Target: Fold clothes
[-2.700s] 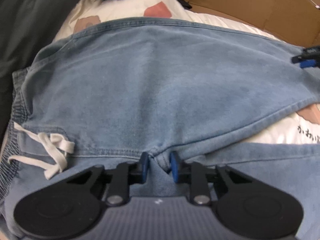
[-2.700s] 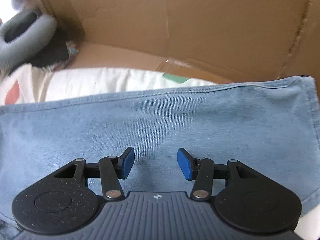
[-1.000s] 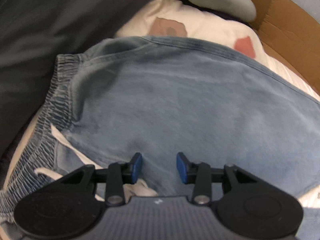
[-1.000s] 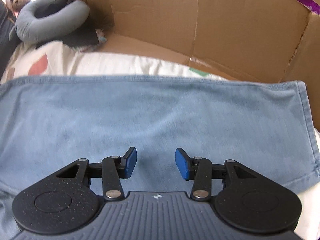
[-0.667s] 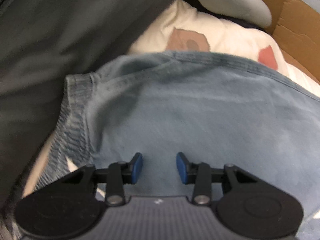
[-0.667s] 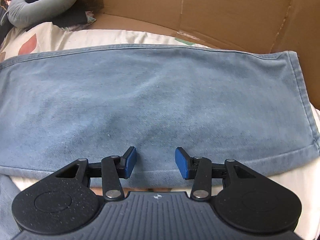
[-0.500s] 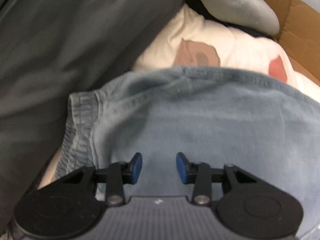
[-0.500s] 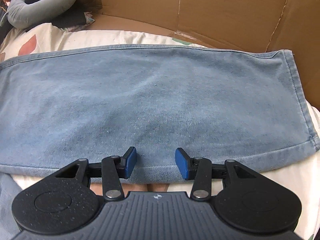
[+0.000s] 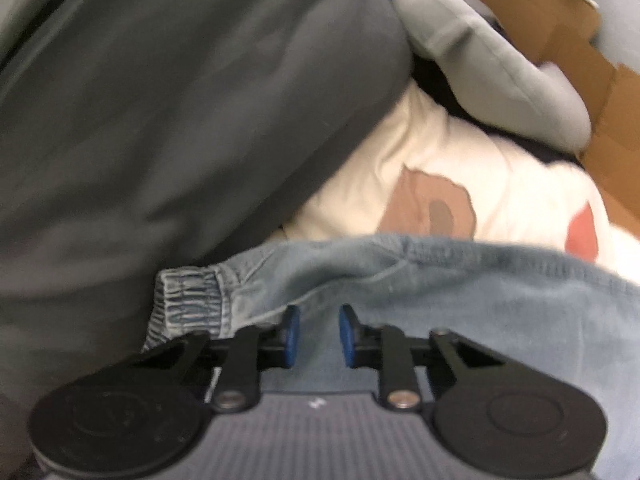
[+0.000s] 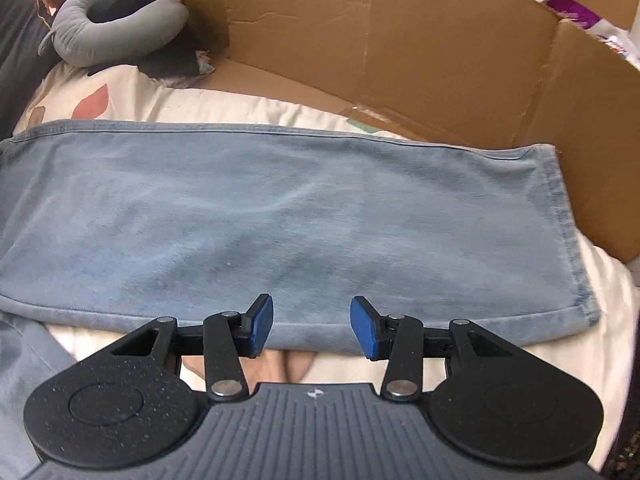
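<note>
Your left gripper (image 9: 315,334) sits low over the waist end of the pale blue denim trousers (image 10: 280,216). Its blue pads stand a narrow gap apart with denim showing between them; whether they pinch a fold or only rest on it, you cannot tell, the view being blurred. Left of and just ahead of the pads lies the gathered elastic waistband (image 9: 192,300). Further left and ahead rises a dark grey fabric mass (image 9: 160,100). Ahead and to the right shows cream bedding printed with brown and red patches (image 9: 460,184).

Your right gripper (image 10: 312,326) hangs over the near edge of the trouser leg, pads wide apart, holding nothing. The leg runs flat across ahead of the pads, its stitched hem (image 10: 568,232) off to the right. Fingers (image 10: 288,366) show beneath the gripper, just behind that edge.

Progress, as a judgement: the trousers lie as one long smooth band, which looks like the legs laid one upon the other lengthwise. No crosswise fold shows, so shortening the band seems left.

Containers: a brown cardboard box wall (image 10: 440,48) stands ahead, beyond the far edge of the denim. What it holds, if anything, is out of view. A grey U-shaped neck pillow (image 10: 116,28) rests far ahead to the left.
</note>
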`<state>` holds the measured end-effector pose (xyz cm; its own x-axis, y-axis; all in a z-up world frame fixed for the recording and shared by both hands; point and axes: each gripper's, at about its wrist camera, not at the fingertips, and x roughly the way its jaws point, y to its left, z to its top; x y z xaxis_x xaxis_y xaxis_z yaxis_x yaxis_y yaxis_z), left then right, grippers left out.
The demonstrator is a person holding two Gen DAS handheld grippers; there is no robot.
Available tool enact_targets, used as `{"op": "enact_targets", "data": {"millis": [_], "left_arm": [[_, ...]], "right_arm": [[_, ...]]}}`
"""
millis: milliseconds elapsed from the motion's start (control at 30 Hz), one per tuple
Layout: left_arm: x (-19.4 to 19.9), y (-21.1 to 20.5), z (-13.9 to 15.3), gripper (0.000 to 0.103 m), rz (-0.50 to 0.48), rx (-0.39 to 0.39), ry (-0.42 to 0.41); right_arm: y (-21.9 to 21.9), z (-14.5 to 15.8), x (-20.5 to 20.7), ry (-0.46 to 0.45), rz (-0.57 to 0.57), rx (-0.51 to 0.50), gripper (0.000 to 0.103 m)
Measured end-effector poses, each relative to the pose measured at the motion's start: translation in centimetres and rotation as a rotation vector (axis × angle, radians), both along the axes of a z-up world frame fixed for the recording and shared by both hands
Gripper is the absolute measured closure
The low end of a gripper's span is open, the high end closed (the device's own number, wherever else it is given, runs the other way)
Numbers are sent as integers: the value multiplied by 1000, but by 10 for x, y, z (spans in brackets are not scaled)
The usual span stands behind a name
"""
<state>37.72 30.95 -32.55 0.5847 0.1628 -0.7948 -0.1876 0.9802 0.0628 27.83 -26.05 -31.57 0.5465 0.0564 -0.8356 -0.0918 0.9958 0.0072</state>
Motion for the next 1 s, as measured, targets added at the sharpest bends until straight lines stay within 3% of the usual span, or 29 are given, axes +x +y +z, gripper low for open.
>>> {"op": "enact_targets", "data": {"millis": [500,633,900,1000], "left_arm": [[50,27,-48,100,82,-52,75],[52,21,-35,99,48,-16,118],[23,19,14,94,-30,16,110],[22,21,4,94,-20,22,138]], "right_arm": [[-33,-19,-30,82,-74,-44,53],[-33,-19,-30,79,-71,-36,53],[-32,-10,-32,54,-62,-18,53],[-35,-7,-35,52,-72,-14,53]]}}
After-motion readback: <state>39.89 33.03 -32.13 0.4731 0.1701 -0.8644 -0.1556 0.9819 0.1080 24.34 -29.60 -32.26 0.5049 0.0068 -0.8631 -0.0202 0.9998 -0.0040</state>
